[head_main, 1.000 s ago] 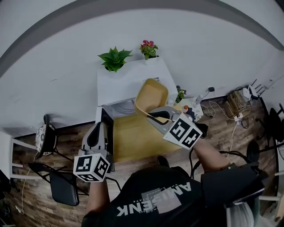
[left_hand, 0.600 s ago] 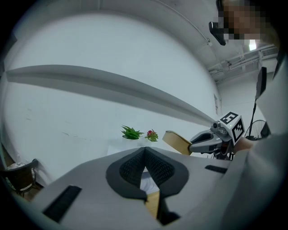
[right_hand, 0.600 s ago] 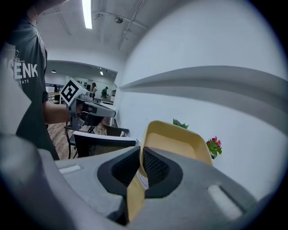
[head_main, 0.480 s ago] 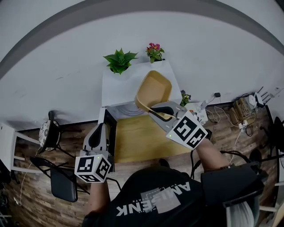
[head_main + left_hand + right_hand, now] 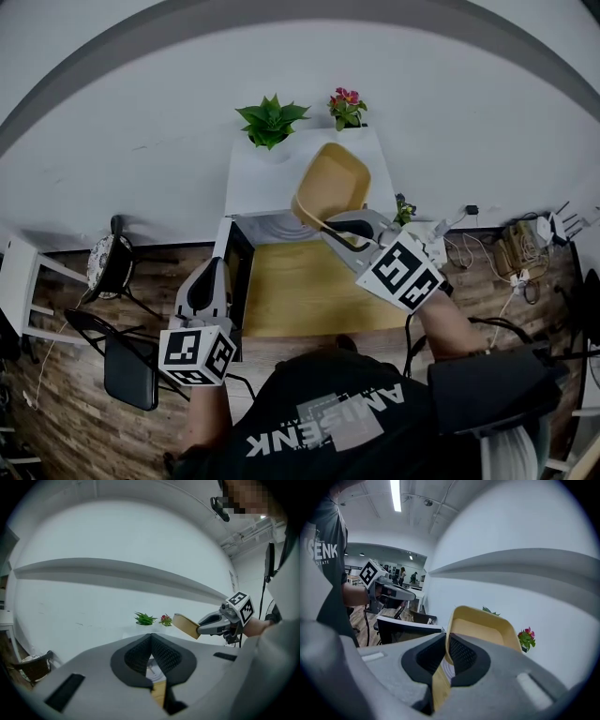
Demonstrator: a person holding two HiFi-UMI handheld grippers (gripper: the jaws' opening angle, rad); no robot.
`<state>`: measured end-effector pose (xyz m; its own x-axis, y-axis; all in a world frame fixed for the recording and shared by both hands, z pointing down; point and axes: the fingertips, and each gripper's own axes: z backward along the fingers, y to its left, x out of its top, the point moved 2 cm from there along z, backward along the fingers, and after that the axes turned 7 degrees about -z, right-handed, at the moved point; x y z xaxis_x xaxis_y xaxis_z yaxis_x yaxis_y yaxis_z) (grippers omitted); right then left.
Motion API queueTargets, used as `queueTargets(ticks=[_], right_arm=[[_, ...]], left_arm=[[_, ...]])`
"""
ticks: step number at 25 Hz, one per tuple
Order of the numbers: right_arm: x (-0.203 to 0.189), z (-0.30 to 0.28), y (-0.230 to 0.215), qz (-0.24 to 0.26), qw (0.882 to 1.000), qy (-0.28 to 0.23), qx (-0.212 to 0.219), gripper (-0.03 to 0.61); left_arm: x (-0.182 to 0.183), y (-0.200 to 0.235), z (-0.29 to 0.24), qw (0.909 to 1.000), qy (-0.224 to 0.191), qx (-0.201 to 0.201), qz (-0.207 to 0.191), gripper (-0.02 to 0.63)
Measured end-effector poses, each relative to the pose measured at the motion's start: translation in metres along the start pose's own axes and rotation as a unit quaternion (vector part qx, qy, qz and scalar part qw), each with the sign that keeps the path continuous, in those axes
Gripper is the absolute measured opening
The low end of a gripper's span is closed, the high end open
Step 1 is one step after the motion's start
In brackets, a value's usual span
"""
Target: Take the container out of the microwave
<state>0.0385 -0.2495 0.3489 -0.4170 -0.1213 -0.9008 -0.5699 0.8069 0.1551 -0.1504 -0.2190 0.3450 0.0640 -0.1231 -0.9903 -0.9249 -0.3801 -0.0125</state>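
My right gripper (image 5: 330, 225) is shut on the near rim of a yellow container (image 5: 333, 183). It holds the container tilted in the air in front of the white microwave (image 5: 272, 183). In the right gripper view the rim sits clamped between the pads (image 5: 457, 653) and the container (image 5: 483, 627) rises beyond them. The microwave's black door (image 5: 229, 272) stands open at the left. My left gripper (image 5: 208, 274) hovers beside that door, shut with nothing in it. From the left gripper view, the container (image 5: 185, 625) shows edge-on in the right gripper (image 5: 202, 630).
A green succulent (image 5: 271, 122) and a pink flowering plant (image 5: 347, 105) stand on the microwave. Below it lies a wooden tabletop (image 5: 291, 291). Black chairs (image 5: 127, 370) stand at the left. Cables and a power strip (image 5: 520, 248) lie on the floor at the right.
The right gripper has lifted the container a little, so it now overlaps the microwave's top. The left gripper has stayed beside the door.
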Motion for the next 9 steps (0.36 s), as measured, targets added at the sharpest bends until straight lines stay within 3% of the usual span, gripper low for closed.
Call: queueTargets(ticks=[9], right_arm=[[-0.0002,-0.0019,-0.0045,0.002,1.000,-0.002,-0.002,0.028]], left_arm=[[-0.0039,-0.0015,0.0044,0.9999,0.003,0.011,0.004,0.002]])
